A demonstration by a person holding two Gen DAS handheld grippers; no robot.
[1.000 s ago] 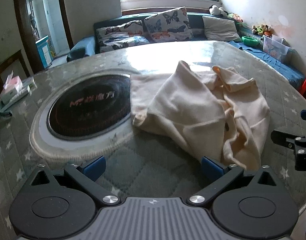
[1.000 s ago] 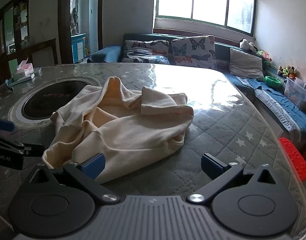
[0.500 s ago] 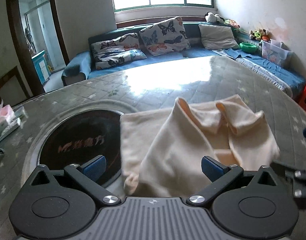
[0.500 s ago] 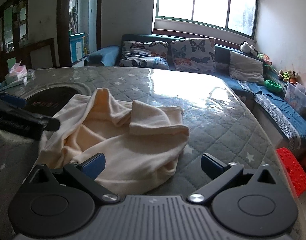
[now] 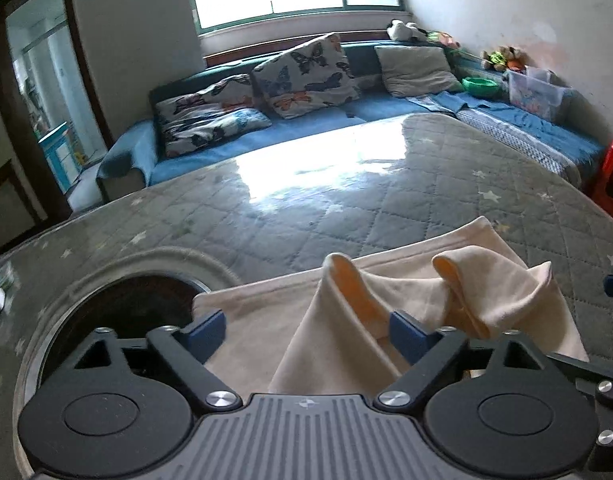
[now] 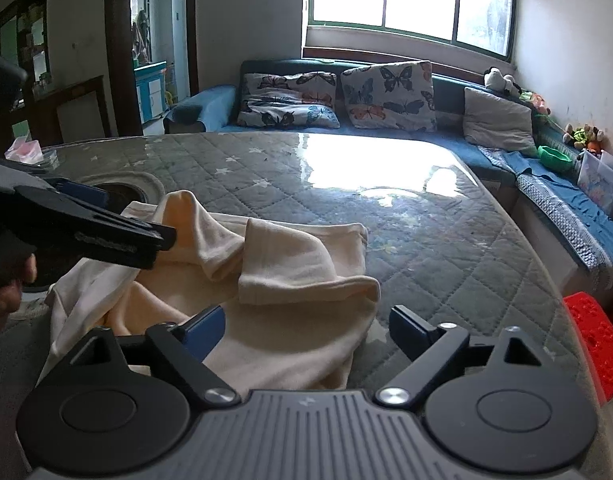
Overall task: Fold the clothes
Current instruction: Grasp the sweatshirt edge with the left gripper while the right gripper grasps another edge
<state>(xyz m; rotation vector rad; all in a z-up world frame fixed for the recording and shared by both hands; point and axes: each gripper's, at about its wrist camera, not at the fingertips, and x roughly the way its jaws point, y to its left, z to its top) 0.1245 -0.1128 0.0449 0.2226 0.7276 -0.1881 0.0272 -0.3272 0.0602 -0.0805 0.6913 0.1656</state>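
A crumpled cream garment [image 5: 410,300] lies on the quilted grey table [image 5: 346,208], with two folds standing up. My left gripper [image 5: 306,330] is open and low over the garment's near left part, its blue pads on either side of a raised fold. My right gripper [image 6: 306,330] is open over the garment's [image 6: 290,280] near right edge, holding nothing. The left gripper also shows in the right wrist view [image 6: 90,228], above the garment's left side.
A round dark inset [image 5: 134,308] sits in the table at the left of the garment. A blue sofa [image 5: 306,128] with butterfly cushions runs behind the table. A red stool [image 6: 594,344] stands at the right. A tissue pack [image 6: 24,150] lies at the far left.
Both grippers have moved forward and lower onto the garment. The left gripper has come in over its left side. Both stay open.
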